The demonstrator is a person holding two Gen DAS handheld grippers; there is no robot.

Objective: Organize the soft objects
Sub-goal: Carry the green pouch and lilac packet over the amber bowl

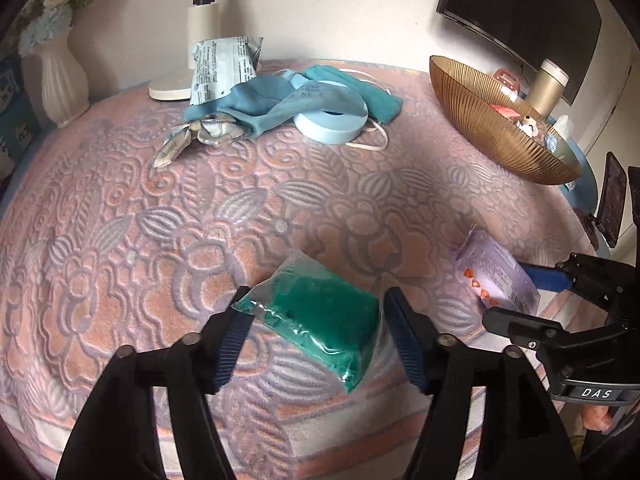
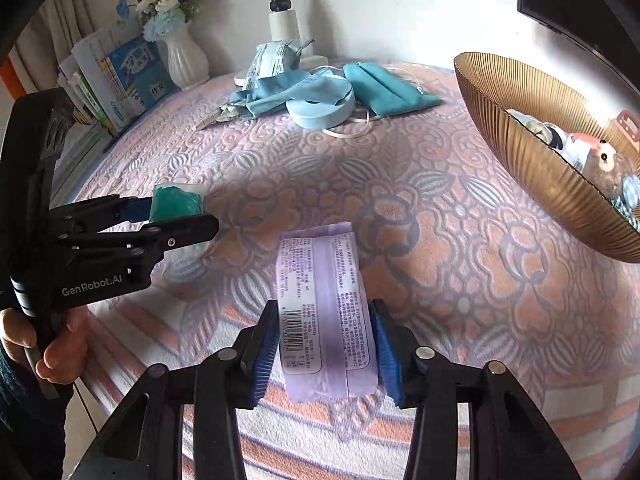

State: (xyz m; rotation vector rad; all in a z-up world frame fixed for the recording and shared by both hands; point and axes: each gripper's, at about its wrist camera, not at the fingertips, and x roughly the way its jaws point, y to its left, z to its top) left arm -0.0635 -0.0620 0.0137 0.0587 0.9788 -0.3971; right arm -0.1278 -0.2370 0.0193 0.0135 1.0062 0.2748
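A green soft packet (image 1: 320, 320) in clear plastic lies on the pink patterned cloth (image 1: 160, 220). My left gripper (image 1: 316, 300) straddles it, open; its right pad stands clear of the packet. A purple tissue packet (image 2: 324, 304) lies flat between the blue pads of my right gripper (image 2: 324, 312), which is open and loosely flanks it. The right wrist view shows the left gripper (image 2: 180, 216) around the green packet (image 2: 176, 200). The left wrist view shows the right gripper (image 1: 512, 296) at the purple packet (image 1: 496, 276).
A ribbed gold bowl (image 2: 540, 168) with small toys stands at the right. At the far side lie teal cloths (image 1: 260, 104), a blue tape roll (image 1: 332, 124), a face mask and a wrapper by a lamp base (image 1: 168, 88). A white vase (image 1: 64, 80) and books (image 2: 120, 76) stand at the left.
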